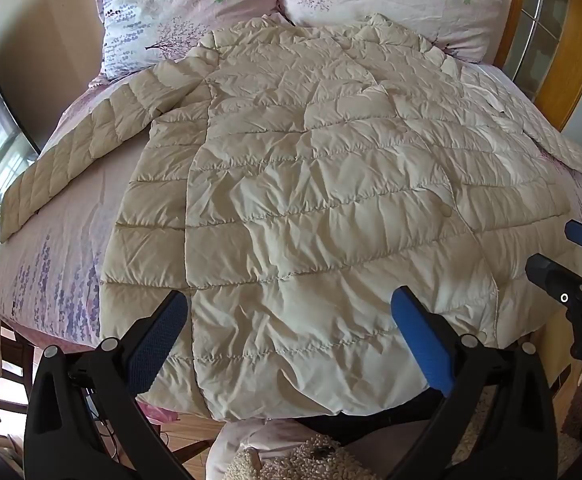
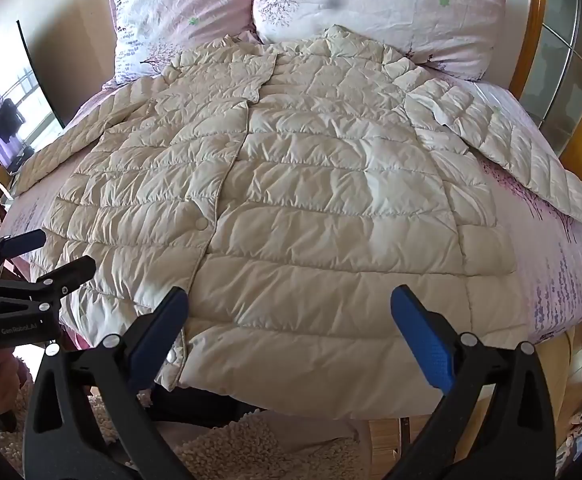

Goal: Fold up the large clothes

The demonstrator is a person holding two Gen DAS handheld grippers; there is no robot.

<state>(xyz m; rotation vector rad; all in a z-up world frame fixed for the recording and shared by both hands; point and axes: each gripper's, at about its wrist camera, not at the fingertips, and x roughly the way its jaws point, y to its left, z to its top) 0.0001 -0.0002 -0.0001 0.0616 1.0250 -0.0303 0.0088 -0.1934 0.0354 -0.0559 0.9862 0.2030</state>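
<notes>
Plainly, coat: a cream quilted puffer coat [image 1: 323, 184] lies spread front-up on the bed [image 1: 71, 240], collar toward the two floral pillows [image 1: 179, 12] at twelve o'clock, hem hanging a little over the near edge at six o'clock.
Sleeves: the left sleeve [image 1: 79, 152] runs out toward nine o'clock; the right sleeve [image 2: 507, 148] angles off toward three o'clock. Neither is folded in yet.
Handling: by my guess it is light, soft and puffy, with a slick shell; it should slide easily on the sheet, trap air and spring back from a fold. Thin pinches of shell alone may slip.
Where to take hold: I would bite a full quilted ridge at a cuff or at a hem corner, not the flat middle of a panel.
Left gripper [image 1: 291, 336]: fingers spread wide, holding nothing, hovering over the hem near the front placket; the coat fills everything from ten to two o'clock ahead of it.
Right gripper [image 2: 291, 336]: likewise parted and empty, poised above the hem; the snap button [image 2: 201, 223] sits toward eleven o'clock of it.
Between them: both tongs sit side by side at the near edge, apparently not touching the cloth.
</notes>
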